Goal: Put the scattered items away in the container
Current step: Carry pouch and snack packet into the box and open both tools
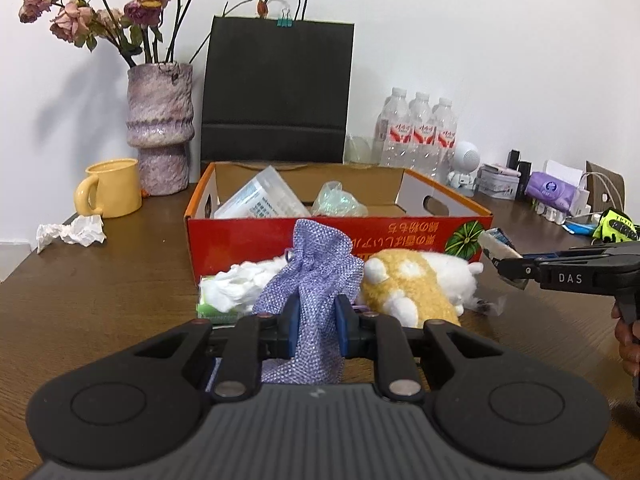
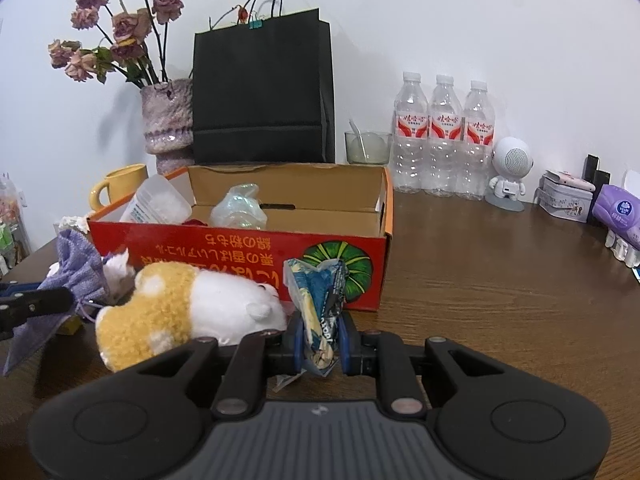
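Observation:
My left gripper [image 1: 316, 326] is shut on a purple mesh pouch [image 1: 316, 268], held in front of the red cardboard box [image 1: 280, 236]. My right gripper [image 2: 320, 340] is shut on a blue-and-white snack wrapper [image 2: 318, 300], near the box's front wall [image 2: 240, 252]; it also shows in the left wrist view [image 1: 496, 246]. A yellow-and-white plush toy [image 2: 180, 308] lies on the table in front of the box, beside a white tissue wad [image 1: 236, 286] on a green packet [image 1: 208, 310]. Inside the box lie a clear plastic container [image 1: 264, 200] and a crumpled clear bag [image 1: 336, 200].
Behind the box stand a black paper bag [image 1: 276, 92], a purple vase of dried roses [image 1: 160, 128], a yellow mug [image 1: 110, 188], three water bottles [image 2: 442, 136] and a glass cup [image 2: 368, 148]. Crumpled paper [image 1: 72, 232] lies left. A white speaker figure [image 2: 510, 172], tins and tissue packs are right.

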